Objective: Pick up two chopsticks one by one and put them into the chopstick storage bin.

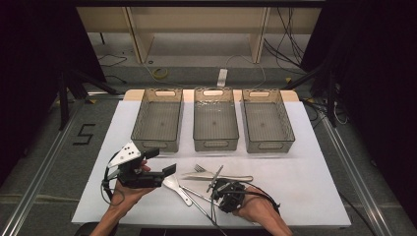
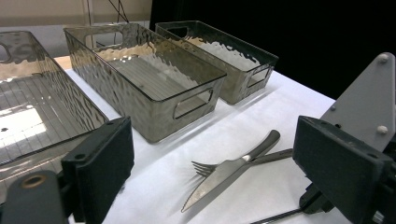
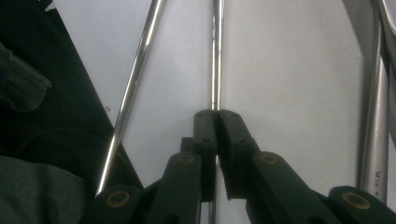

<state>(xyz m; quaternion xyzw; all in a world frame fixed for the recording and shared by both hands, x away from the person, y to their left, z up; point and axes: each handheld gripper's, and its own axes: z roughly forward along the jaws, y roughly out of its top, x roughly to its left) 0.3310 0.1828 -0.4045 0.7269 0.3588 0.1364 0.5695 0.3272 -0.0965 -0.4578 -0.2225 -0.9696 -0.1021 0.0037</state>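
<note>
On the white sheet lie a fork (image 1: 199,168), a knife (image 1: 231,177), a spoon (image 1: 175,188) and two thin metal rods. My right gripper (image 1: 215,192) is low over the sheet and shut on one rod (image 3: 215,70), which runs straight out from its closed jaws (image 3: 215,116). The other rod (image 3: 135,70) lies slanted beside it. My left gripper (image 1: 160,162) hovers open left of the spoon, nothing between its pads (image 2: 100,168). From the left gripper (image 2: 219,154), the knife (image 2: 224,175) is seen lying across the fork (image 2: 204,167).
Three empty translucent bins stand in a row at the back: left (image 1: 158,119), middle (image 1: 215,119), right (image 1: 267,119). The sheet's front edge (image 1: 147,223) is close to both hands. A knife handle (image 3: 373,116) lies to the right of the shut jaws.
</note>
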